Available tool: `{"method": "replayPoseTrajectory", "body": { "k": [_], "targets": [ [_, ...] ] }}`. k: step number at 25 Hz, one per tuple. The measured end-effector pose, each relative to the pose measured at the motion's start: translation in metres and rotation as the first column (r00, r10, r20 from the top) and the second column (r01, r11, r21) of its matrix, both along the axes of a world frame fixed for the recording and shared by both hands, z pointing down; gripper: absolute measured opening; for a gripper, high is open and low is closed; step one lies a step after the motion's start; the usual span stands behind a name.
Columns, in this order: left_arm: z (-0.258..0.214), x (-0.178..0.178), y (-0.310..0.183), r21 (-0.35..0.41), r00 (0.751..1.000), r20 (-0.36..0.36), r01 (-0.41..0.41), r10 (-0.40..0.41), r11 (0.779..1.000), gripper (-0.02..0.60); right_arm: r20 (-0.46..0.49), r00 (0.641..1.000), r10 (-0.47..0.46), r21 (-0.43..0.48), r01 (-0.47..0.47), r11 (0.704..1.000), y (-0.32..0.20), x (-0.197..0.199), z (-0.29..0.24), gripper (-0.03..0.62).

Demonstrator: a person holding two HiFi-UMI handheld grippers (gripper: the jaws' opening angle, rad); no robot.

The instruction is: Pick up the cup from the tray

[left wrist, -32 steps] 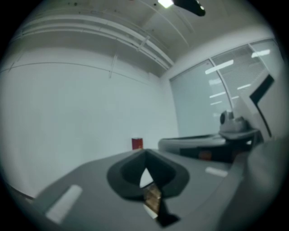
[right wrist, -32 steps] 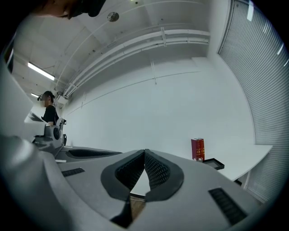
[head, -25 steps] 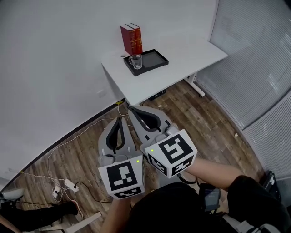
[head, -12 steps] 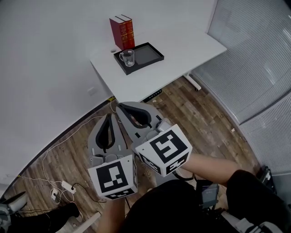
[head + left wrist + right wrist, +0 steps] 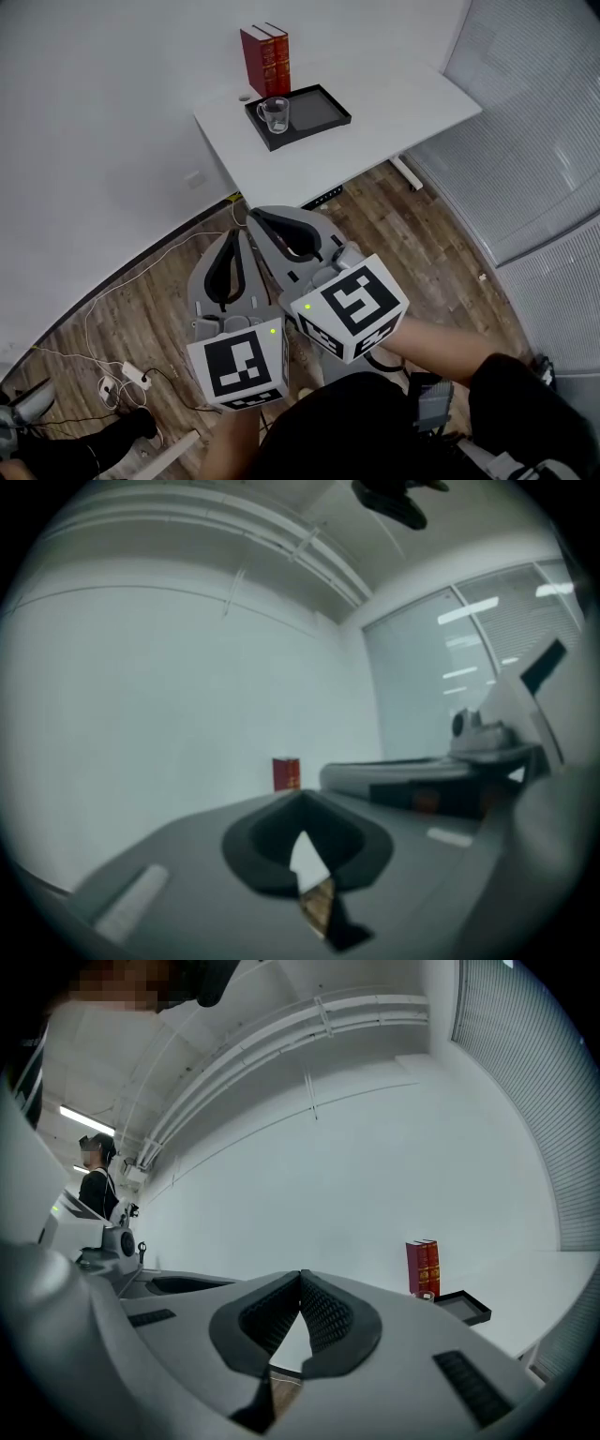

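Observation:
A clear glass cup with a handle stands at the left end of a black tray on a white table. Both grippers hover side by side over the floor, well short of the table and pointing toward it. My left gripper is shut with nothing in it, and its jaws meet at the tip. My right gripper is shut and empty too, with its ribbed pads closed together. In the right gripper view the tray shows far off; the cup is too small to make out there.
Two red books stand upright behind the tray against the white wall. Cables and a power strip lie on the wood floor at the left. Window blinds line the right side. Another person stands far off at the left.
Both grippers have shifted a little leftward in the head view, staying side by side and shut. The cup, tray and books have not moved on the table.

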State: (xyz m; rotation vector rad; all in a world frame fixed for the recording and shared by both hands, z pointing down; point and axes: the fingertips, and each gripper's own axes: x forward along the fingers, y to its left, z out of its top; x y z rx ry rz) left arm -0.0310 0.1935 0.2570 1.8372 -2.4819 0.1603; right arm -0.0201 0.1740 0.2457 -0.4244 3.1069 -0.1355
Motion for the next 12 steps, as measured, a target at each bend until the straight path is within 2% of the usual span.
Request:
{"method": "replayPoseTrajectory", "body": {
  "k": [12],
  "targets": [
    [0.020, -0.012, -0.049, -0.059, 1.000, 0.004, -0.013, 0.014, 0.998, 0.002, 0.016, 1.000, -0.014, -0.054, 0.015, 0.998, -0.048, -0.013, 0.016, 0.014]
  ]
}}
